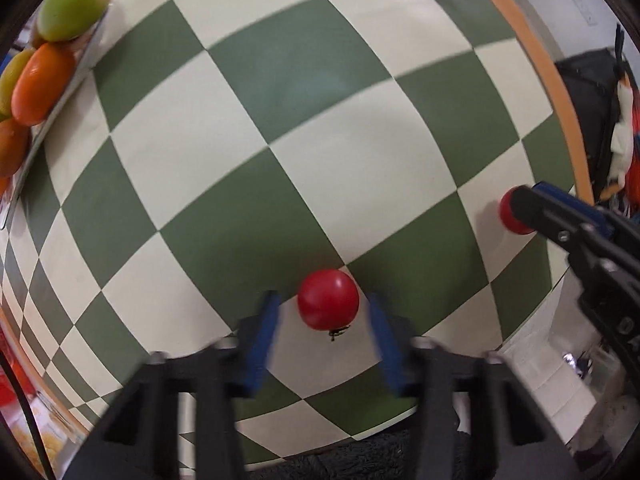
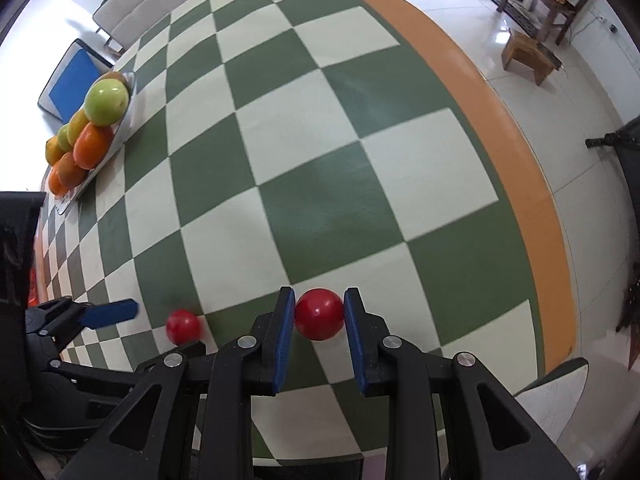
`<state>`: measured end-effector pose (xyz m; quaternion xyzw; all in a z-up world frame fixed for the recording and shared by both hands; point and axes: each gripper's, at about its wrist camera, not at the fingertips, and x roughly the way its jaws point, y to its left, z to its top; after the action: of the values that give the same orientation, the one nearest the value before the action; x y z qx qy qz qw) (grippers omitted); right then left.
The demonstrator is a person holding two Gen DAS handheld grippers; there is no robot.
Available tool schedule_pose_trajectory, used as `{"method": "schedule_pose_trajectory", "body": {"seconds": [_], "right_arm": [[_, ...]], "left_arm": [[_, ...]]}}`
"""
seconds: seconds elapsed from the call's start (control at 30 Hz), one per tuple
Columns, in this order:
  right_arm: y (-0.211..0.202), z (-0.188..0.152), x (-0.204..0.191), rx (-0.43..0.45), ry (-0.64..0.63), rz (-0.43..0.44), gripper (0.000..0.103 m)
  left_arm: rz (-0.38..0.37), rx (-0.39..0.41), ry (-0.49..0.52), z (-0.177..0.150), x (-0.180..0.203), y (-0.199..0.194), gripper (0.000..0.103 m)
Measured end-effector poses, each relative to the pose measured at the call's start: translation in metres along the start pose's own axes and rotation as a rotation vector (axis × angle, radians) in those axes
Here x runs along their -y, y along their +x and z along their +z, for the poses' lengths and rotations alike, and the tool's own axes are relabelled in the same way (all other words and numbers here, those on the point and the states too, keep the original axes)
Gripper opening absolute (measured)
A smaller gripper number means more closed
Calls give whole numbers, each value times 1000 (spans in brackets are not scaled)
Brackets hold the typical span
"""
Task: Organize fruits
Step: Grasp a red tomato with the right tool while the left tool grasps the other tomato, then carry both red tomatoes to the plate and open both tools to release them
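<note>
On the checkered desk (image 2: pixel 328 184) our right gripper (image 2: pixel 319 314) clamps a red tomato (image 2: pixel 319 314); our left gripper (image 1: pixel 324 316) brackets another tomato (image 1: pixel 328 299), pads not yet touching.

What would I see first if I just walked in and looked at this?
Two shiny red tomatoes on a green and cream checked tablecloth: the right gripper squeezes one tomato, and the left gripper straddles the other tomato. Far off, a tray holds oranges and green fruit.
</note>
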<state>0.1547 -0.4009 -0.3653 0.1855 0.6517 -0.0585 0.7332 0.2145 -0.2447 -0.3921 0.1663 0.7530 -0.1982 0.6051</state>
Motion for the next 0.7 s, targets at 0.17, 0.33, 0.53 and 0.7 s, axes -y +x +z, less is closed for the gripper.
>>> {"method": "schedule_pose_trajectory", "body": {"seconds": [0.17, 0.33, 0.53, 0.7], "right_arm": [[-8, -3, 4, 14, 1, 4, 28], [-19, 2, -3, 35, -27, 12, 28], [-34, 18, -35, 70, -80, 64, 28], [-44, 42, -89, 90, -162, 150, 28]], "left_arm": [[22, 30, 18, -7, 0, -1, 27], [4, 78, -17, -12, -13, -18, 27], [-60, 159, -145, -19, -72, -62, 27], [-103, 254, -331, -36, -150, -108, 27]]}}
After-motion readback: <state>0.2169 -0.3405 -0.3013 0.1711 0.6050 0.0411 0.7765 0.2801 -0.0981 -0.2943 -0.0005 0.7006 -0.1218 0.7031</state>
